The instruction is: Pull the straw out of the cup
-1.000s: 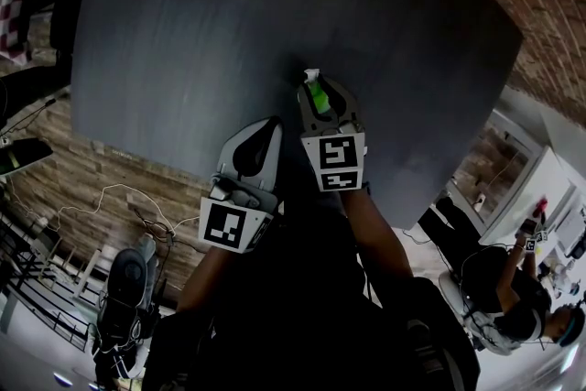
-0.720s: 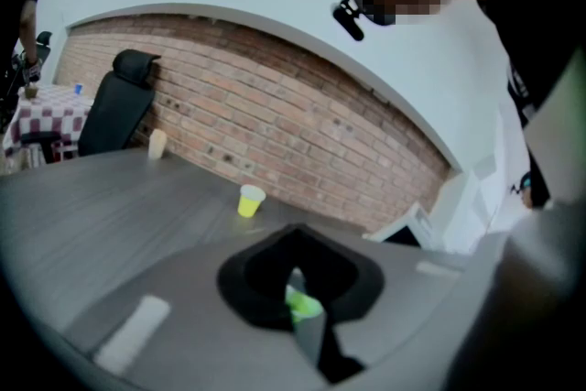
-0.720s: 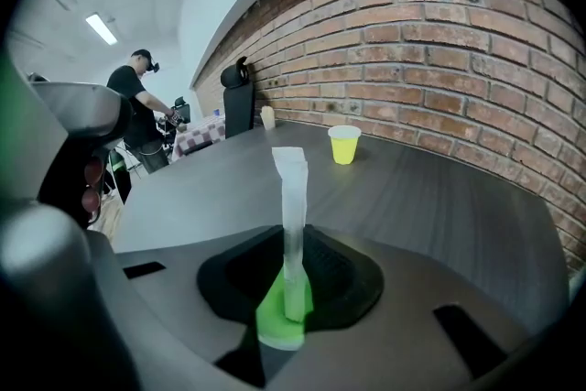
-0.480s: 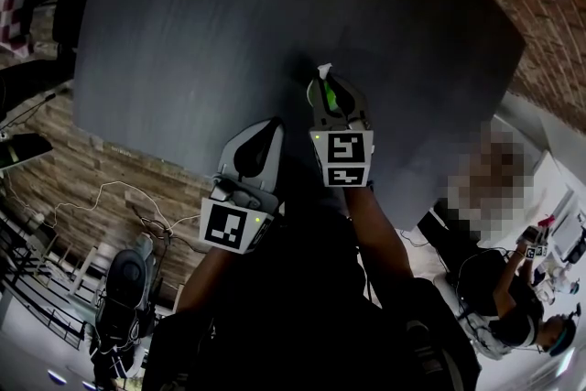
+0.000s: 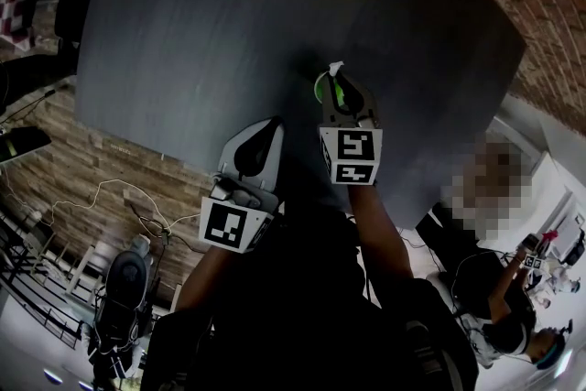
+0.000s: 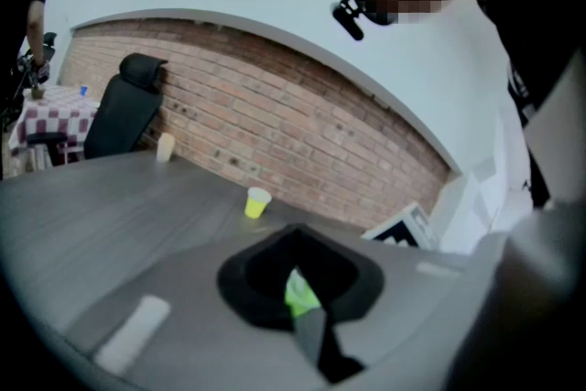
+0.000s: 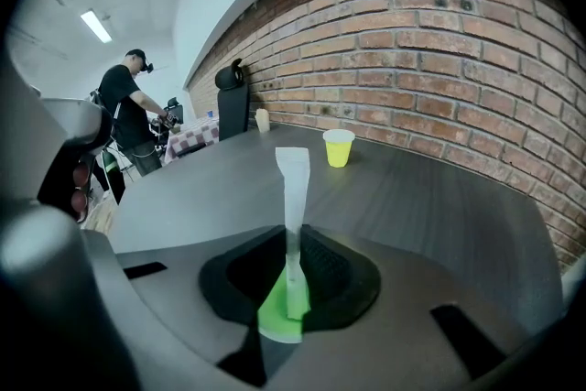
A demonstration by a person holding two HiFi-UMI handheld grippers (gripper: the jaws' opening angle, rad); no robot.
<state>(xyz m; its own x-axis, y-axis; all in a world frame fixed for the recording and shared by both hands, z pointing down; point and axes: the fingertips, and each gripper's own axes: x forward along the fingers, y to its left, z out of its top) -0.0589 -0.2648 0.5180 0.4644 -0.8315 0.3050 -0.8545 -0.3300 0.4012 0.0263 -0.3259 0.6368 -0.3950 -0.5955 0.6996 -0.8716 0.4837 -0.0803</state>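
"Right gripper view, centre: white paper-wrapped straw (image 7: 293, 197) pinched upright in my right gripper (image 7: 289, 288), jaws closed on its lower part."
"Handling?"
"Light, flimsy, crushable, I'd judge. Grip low, pull straight."

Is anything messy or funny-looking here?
Only the straw: its top end looks squashed flat and wider than the rest. It stands in the green cup, held by the right gripper. Nothing looks spilled.
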